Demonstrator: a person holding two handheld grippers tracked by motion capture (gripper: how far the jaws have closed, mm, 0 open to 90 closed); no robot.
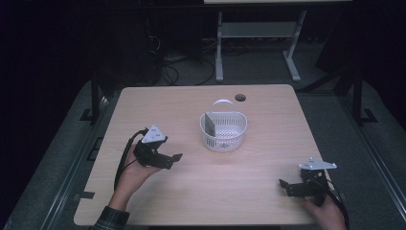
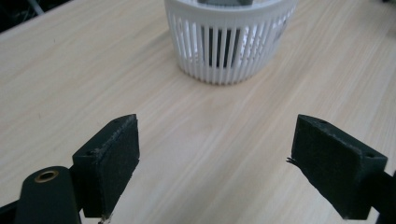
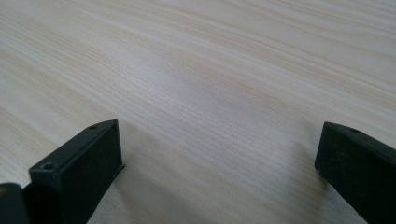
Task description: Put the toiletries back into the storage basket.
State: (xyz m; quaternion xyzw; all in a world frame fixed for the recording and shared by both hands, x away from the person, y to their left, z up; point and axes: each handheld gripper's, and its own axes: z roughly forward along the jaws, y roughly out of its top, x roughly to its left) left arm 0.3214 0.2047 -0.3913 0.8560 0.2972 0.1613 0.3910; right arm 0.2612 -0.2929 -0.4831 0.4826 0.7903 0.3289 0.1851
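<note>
White slotted plastic basket (image 1: pixel 223 131) with a thin hoop handle, just behind the middle of the pale wooden worktop (image 1: pixel 249 187), a flat grey card upright inside. Left hand-held gripper (image 1: pixel 175 159) near the left edge, jaws apart, aimed at it. Right hand-held gripper (image 1: pixel 283 186) near the front right corner, jaws apart, nothing between.

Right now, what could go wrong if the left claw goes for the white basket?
The white basket looks light and stands free on the table, so a nudge from the open left claw might slide or tip it. A dark flat thing leans upright inside it and could fall over. The thin handle might slip out of a pinch. The right claw is far off, too far to steady the basket.
</note>
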